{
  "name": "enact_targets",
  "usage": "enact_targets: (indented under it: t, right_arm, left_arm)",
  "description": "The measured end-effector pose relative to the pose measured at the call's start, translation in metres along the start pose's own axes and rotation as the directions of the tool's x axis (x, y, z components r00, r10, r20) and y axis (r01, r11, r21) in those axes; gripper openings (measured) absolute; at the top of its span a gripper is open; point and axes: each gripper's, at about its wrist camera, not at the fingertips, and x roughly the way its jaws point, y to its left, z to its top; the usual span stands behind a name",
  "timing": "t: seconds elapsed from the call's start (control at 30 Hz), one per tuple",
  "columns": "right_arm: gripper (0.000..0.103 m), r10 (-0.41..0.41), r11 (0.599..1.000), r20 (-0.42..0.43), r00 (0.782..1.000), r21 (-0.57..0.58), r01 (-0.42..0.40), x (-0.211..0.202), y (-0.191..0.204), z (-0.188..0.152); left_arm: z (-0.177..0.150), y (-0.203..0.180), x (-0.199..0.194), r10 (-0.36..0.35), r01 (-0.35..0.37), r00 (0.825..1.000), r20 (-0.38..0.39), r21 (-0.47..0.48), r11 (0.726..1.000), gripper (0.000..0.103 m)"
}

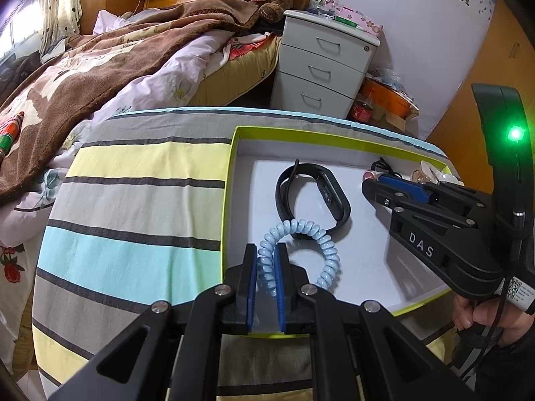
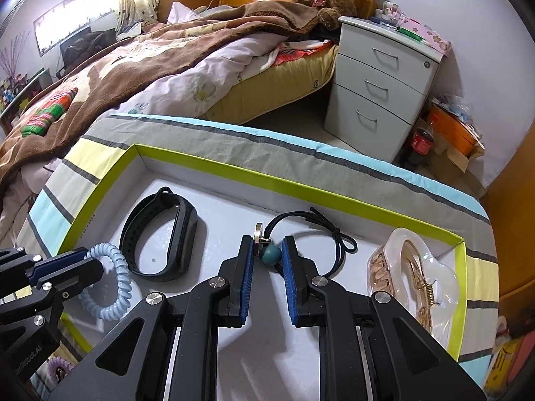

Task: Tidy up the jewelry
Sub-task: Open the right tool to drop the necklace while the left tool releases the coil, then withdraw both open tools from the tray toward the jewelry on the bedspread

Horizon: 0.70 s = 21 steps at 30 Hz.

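A shallow white box with a lime-green rim lies on a striped cloth. In the left wrist view my left gripper is shut on a light-blue spiral hair tie, which rests against a black fitness band inside the box. My right gripper is shut on the teal bead of a black elastic hair tie with a metal charm. A clear hair claw clip lies at the box's right end.
The striped cloth covers the surface around the box. Behind it are a bed with a brown blanket and a white three-drawer cabinet. A person's hand holds the right gripper's handle. A purple spiral tie lies outside the box.
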Motion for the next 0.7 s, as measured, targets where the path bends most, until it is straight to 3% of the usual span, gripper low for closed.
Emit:
enact_targets:
  t: [0.57, 0.63, 0.7]
  right_arm:
    - [0.027, -0.002, 1.0, 0.022, 1.0, 0.018, 0.001, -0.009, 0.0, -0.003]
    - [0.044, 0.002, 1.0, 0.032, 0.999, 0.022, -0.003, -0.014, -0.001, -0.005]
    - [0.048, 0.008, 0.999, 0.042, 0.999, 0.031, -0.009, -0.02, -0.001, -0.007]
  left_arm:
    - [-0.001, -0.006, -0.004, -0.011, 0.01, 1.0, 0.015, 0.006, 1.0, 0.026]
    - [-0.001, -0.007, -0.009, -0.009, 0.009, 1.0, 0.029, 0.004, 1.0, 0.034]
    - [-0.001, -0.005, -0.015, -0.011, 0.011, 0.999, 0.04, 0.001, 1.0, 0.036]
